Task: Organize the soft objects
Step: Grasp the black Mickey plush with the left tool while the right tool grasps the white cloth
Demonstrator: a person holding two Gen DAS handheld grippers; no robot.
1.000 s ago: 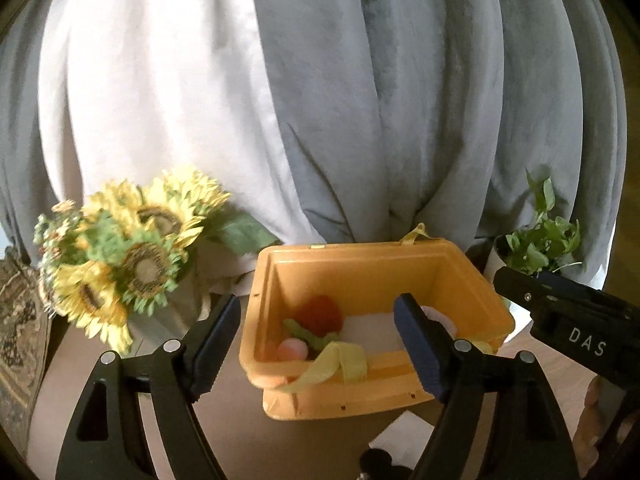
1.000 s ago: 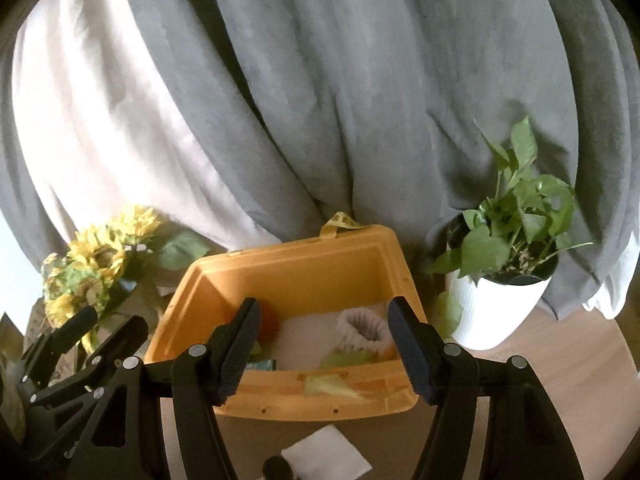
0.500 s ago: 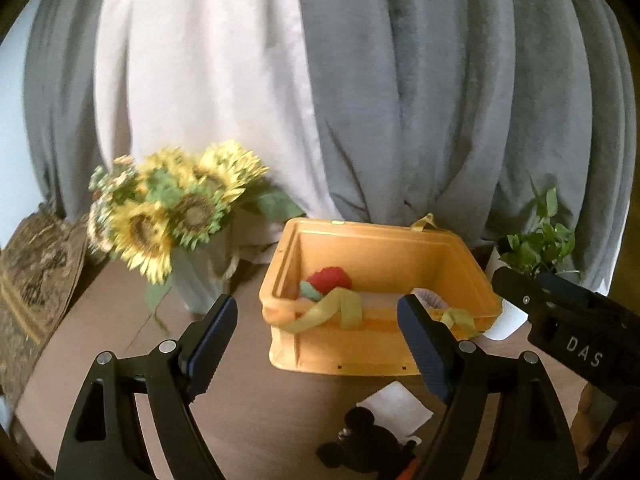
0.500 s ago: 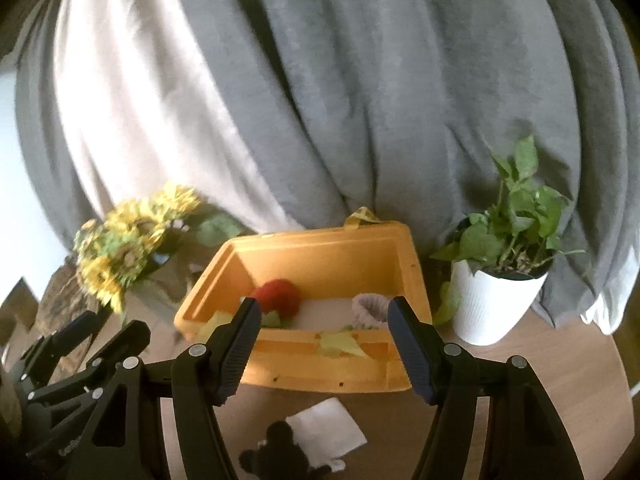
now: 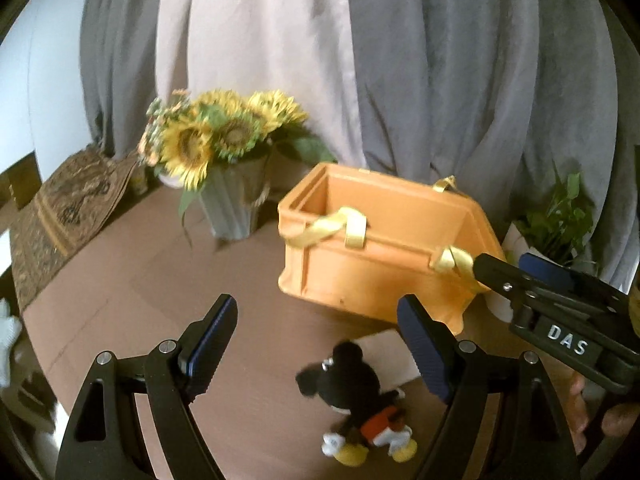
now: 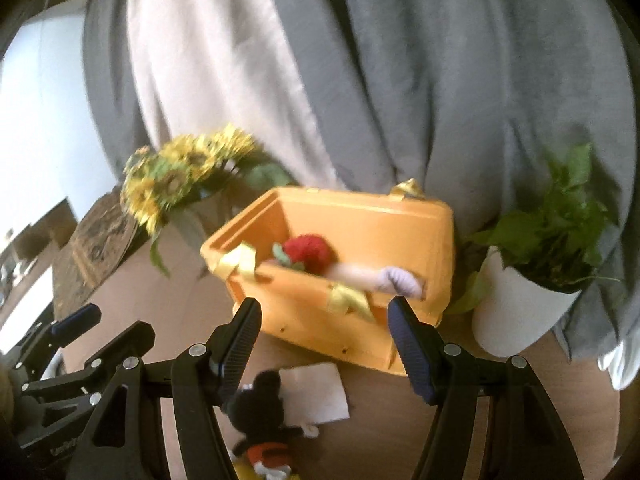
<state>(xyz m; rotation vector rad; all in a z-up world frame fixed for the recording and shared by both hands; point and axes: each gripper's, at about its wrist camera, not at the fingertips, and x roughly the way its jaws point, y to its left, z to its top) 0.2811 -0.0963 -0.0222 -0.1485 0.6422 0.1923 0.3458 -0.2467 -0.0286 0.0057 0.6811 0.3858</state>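
Two risks stood out, both a matter of judgement. The Mickey Mouse plush (image 5: 358,404) lay on the brown tabletop (image 5: 132,300) with its head against a white square of paper or cloth (image 5: 390,354); a closing pinch aimed too far toward the bin could have gathered that sheet along with the toy. The plush was also soft and round-headed, so a grip on the head alone might have squeezed it out of the pads, while a grip on a thin limb might have left it dangling and likely to catch the rim of the orange storage bin (image 5: 384,268) on the way in. The bin's yellow ribbon handles (image 5: 332,228) drooped over its near wall and could snag a finger.

In the left wrist view the left gripper (image 5: 316,344) stood released, its jaws spread wide and holding nothing. The plush lay between the two fingers but nearer the right-hand one, at about 5 o'clock from the midpoint of the tips and lower in the frame, not touched by either pad. The bin sat at about 1 o'clock beyond the tips.

In the right wrist view the right gripper (image 6: 324,344) was likewise released and empty. The plush sat at about 7 o'clock from its midpoint, close by the left-hand finger, partly hidden behind it; whether it touched that finger could not be told. A red plush strawberry (image 6: 310,252) already lay inside the bin at about 12 o'clock.
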